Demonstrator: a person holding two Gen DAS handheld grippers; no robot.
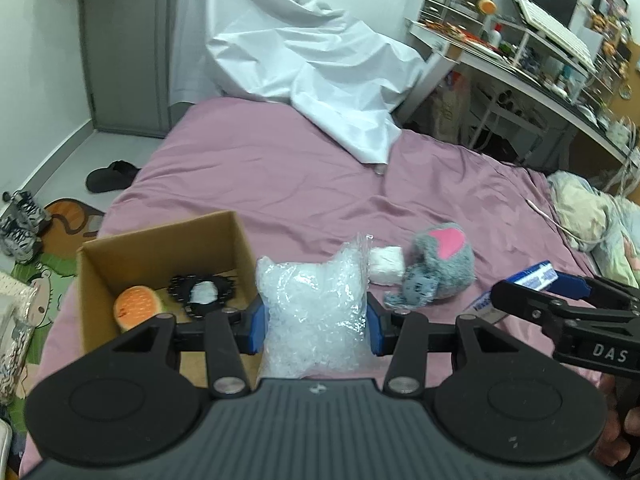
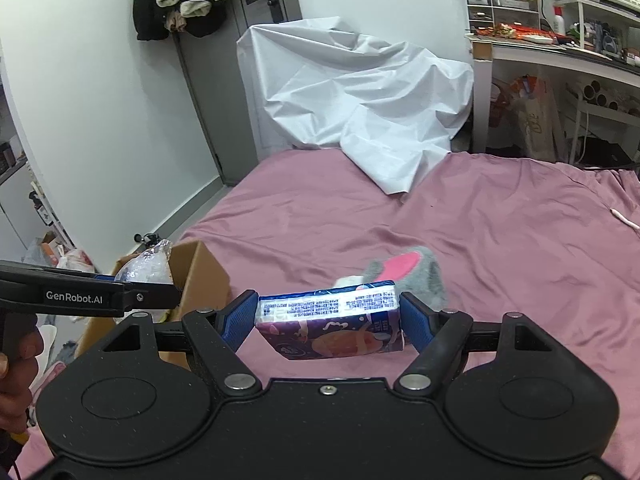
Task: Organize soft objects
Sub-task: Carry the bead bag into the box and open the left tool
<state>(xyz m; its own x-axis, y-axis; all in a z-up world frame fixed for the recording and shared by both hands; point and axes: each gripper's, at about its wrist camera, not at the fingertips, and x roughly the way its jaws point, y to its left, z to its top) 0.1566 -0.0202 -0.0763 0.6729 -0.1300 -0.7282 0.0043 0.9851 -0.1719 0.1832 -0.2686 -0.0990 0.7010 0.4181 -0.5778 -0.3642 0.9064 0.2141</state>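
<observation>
Carrying two soft things toward the cardboard box at about nine o'clock on the pink bed looks like the step in hand; next, each load must be brought over the box's open top and let go. The left gripper, partly closed, clamps a clear plastic bag, while the right gripper, wider, grips a tissue pack; a grey plush toy lies at two o'clock.

White sheet (crumpled), black slipper, cluttered desk, grey door.
</observation>
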